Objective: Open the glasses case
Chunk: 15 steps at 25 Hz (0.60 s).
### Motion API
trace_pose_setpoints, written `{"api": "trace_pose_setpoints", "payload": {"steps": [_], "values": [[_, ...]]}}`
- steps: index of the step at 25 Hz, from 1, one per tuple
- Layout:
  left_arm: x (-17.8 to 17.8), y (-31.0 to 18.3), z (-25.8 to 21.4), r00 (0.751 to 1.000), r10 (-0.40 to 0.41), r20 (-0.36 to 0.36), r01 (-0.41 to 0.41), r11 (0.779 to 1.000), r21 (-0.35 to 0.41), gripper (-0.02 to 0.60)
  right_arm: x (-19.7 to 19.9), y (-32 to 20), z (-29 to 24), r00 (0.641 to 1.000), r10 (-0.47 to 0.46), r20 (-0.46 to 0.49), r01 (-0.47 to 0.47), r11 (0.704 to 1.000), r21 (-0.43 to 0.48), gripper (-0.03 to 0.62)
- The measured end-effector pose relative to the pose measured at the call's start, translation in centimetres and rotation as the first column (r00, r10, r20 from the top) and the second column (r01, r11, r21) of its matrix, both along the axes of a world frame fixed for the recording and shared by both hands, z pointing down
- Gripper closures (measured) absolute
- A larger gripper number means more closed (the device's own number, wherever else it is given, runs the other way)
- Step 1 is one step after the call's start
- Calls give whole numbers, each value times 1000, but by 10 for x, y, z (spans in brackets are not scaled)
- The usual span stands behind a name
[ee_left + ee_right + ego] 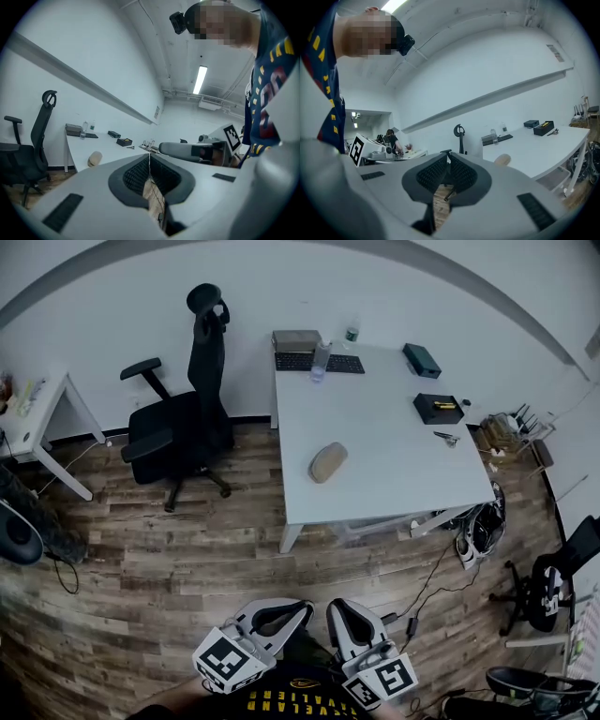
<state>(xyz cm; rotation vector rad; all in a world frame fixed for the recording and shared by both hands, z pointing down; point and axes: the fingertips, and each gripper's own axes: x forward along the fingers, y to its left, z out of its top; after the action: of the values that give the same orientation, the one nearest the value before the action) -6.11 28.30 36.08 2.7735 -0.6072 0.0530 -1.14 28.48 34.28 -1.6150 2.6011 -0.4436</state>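
A tan oval glasses case [328,462] lies closed near the left front part of the white table [394,474]. It shows small in the left gripper view as the glasses case [94,158] and in the right gripper view as the glasses case [503,160]. My left gripper [302,607] and right gripper [334,607] hang side by side at the bottom of the head view, over the wood floor, well short of the table. Both are shut with nothing between the jaws. The left gripper [149,155] and right gripper [446,154] show their pads touching.
A black office chair [183,423] stands left of the table. On the table's far side lie a keyboard [319,362], a water bottle [320,360], a dark box [422,359] and a black tray [438,407]. Cables [473,531] and clutter sit right of the table.
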Motion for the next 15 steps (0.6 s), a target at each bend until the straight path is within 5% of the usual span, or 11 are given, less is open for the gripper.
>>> {"api": "trace_pose_setpoints", "payload": {"steps": [15], "values": [[82, -90, -8, 994, -105, 35, 105, 994, -8, 566, 84, -100, -14, 994, -89, 62, 86, 995, 45, 572]]}}
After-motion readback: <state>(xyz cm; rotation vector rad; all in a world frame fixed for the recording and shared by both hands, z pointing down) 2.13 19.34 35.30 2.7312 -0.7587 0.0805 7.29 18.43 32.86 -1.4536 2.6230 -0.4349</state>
